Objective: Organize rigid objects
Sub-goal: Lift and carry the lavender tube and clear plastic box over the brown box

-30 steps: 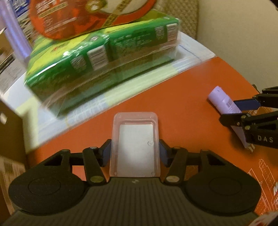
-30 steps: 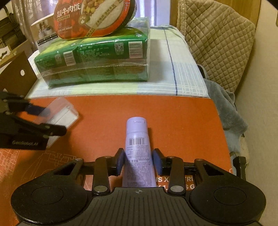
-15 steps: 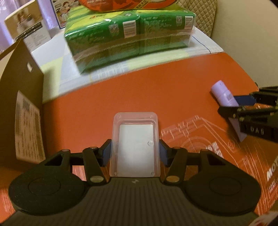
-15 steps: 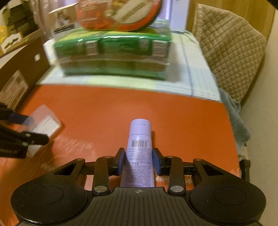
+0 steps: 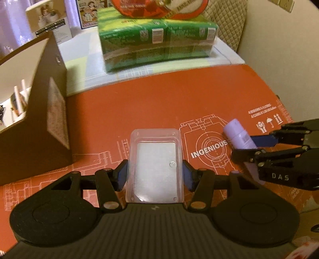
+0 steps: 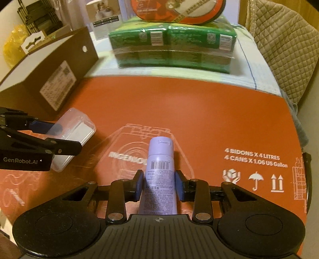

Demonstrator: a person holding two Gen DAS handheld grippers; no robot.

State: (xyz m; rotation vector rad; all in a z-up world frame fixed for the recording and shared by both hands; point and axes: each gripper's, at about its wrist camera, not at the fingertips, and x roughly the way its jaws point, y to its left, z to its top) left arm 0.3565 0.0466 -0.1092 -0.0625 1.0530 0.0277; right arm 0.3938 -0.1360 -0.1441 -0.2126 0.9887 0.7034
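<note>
The left gripper [image 5: 155, 176] is clamped on a clear plastic case [image 5: 155, 165], blue pads pressing both long sides. The case is a shallow, see-through rectangle with rounded corners, a raised lip round the rim and a pale grey panel showing through its flat face. From the right wrist view the same case [image 6: 73, 131] hangs tilted above the surface, off to the left, and the left gripper [image 6: 57, 137] comes in from that edge.

The right gripper [image 6: 159, 185] has a lavender tube [image 6: 159, 175] pinched narrow between its pads, jaws having just squeezed in a touch further. The tube is round-bodied, capped end pointing away, with a black barcode and fine print down its label. In the left wrist view the tube [image 5: 237, 135] pokes out past the right gripper [image 5: 251, 147] on the right side.

Below both lies an orange sheet [image 6: 199, 111] printed with white line drawings, the word INGENIOUS and handling symbols near its right edge. A brown cardboard box [image 6: 51, 79] with a white label stands at its left edge. Beyond the far edge sits a pale checked cloth [image 6: 257, 65] carrying a stack of green wrapped packs [image 6: 173, 47], topped by an orange-rimmed bowl [image 6: 179, 10]. A quilted beige cover [image 6: 283, 45] drapes at far right.
</note>
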